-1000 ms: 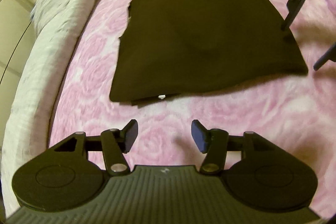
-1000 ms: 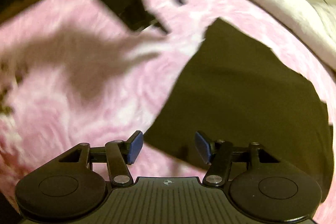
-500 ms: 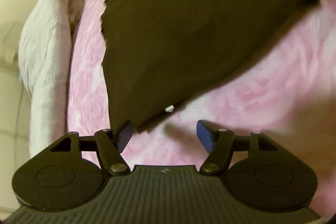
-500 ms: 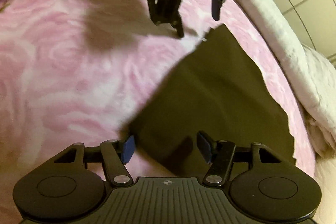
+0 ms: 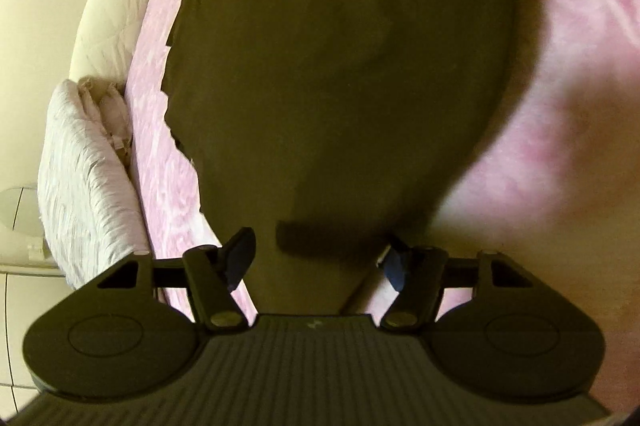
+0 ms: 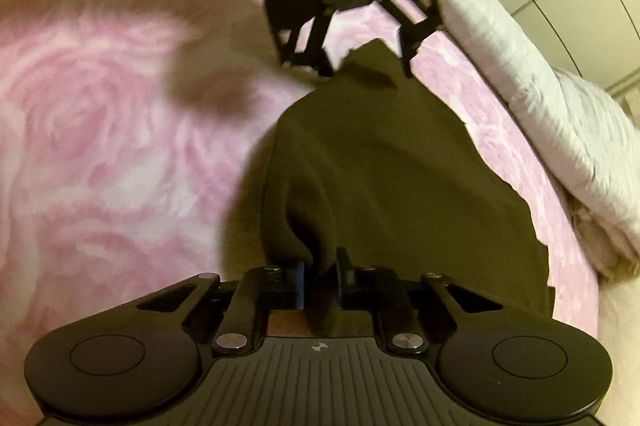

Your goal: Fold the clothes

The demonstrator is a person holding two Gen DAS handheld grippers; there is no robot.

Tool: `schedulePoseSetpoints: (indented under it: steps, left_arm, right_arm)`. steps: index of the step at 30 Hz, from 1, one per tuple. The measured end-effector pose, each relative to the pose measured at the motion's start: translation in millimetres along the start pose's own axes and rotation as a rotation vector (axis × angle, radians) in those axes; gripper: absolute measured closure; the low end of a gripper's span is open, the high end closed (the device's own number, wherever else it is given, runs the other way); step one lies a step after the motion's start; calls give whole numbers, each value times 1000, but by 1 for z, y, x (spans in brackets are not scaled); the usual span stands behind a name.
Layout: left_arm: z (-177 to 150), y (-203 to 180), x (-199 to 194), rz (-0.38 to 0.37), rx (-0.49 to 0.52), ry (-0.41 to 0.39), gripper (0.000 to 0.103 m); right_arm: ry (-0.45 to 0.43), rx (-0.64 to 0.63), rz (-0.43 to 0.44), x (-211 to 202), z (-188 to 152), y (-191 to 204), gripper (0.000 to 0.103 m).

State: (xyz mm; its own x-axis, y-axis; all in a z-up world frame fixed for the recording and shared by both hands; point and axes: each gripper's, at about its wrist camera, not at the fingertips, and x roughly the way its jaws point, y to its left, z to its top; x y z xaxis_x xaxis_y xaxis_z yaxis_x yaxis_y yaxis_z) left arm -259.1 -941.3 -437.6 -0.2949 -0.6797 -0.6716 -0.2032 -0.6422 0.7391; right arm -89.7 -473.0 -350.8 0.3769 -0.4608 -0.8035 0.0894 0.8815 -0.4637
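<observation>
Two grippers on the dark garment (image 5: 340, 66), lying on the pink bedspread (image 6: 100, 126): our right gripper (image 6: 320, 280) has jaws pinched on its near corner, our left gripper (image 5: 316, 258) jaws wide apart over the far corner.

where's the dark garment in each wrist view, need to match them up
Left wrist: dark garment fills the centre, its near corner between the open left gripper.
Right wrist: it runs centre to lower right, bunched in the right gripper.
Shared landmark: pink rose blanket.
</observation>
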Motion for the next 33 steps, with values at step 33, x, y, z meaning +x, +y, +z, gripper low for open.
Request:
schedulePoseSetpoints:
  steps: [33]
  left_arm:
    - [83,225,-41,-230,-211,115,95]
  right_arm:
    - [-228,856,318,-94,-84,-190,94]
